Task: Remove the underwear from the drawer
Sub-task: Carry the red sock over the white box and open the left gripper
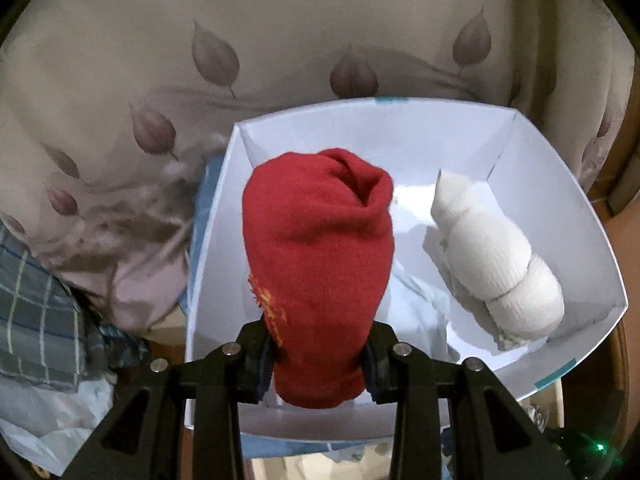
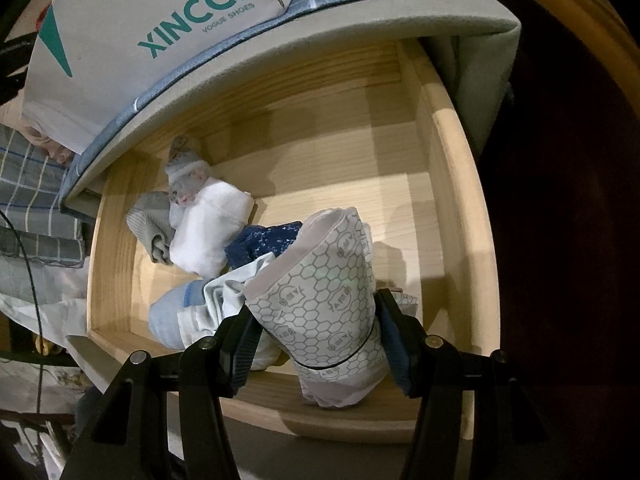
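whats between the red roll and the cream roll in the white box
In the left wrist view, the stretch between the red roll and the cream roll is mostly bare white box floor, with some pale crumpled cloth lower down.

One red roll (image 1: 316, 276), one white box (image 1: 400, 128), one drawer (image 2: 452, 160).

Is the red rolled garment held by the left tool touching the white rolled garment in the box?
Apart. The left wrist view shows bare box floor between the red roll, clamped in the left tool, and the white roll.
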The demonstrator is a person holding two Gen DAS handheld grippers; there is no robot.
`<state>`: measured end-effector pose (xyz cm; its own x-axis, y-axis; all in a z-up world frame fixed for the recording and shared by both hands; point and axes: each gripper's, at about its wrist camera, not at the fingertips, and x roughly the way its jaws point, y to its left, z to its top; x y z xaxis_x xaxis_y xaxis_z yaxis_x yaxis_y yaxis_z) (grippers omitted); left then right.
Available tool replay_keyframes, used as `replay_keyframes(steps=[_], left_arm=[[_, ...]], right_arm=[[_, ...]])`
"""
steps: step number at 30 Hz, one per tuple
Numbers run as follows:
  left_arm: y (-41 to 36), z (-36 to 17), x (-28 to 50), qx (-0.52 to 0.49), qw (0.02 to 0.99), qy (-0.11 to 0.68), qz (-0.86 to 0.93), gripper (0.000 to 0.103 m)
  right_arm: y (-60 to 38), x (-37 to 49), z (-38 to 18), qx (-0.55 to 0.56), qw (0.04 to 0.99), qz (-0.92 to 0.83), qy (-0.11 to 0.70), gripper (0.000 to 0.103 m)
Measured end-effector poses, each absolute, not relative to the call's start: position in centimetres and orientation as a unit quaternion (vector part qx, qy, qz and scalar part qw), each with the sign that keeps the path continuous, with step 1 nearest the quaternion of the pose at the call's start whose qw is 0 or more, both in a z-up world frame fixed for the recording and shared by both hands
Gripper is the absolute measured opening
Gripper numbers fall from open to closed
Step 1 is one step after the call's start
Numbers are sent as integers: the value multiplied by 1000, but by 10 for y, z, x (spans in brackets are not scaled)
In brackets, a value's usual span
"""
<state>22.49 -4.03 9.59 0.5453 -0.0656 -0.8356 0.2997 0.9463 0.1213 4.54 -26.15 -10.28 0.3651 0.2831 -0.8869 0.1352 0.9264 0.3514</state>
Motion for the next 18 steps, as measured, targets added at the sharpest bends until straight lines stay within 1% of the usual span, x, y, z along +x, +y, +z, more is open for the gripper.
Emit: replay_keyframes(steps=[3,5,18], left_arm=[[-34,86,226,118,862,482,-98,35],[-27,83,227,95,860,493,-94,35],[-21,82,215,77,852,514,-67,37]], right_arm=[[-261,45,-104,186,805,46,562,53],[-261,45,-104,187,804,47,562,53],[-261,46,-103,186,805,46,562,53]])
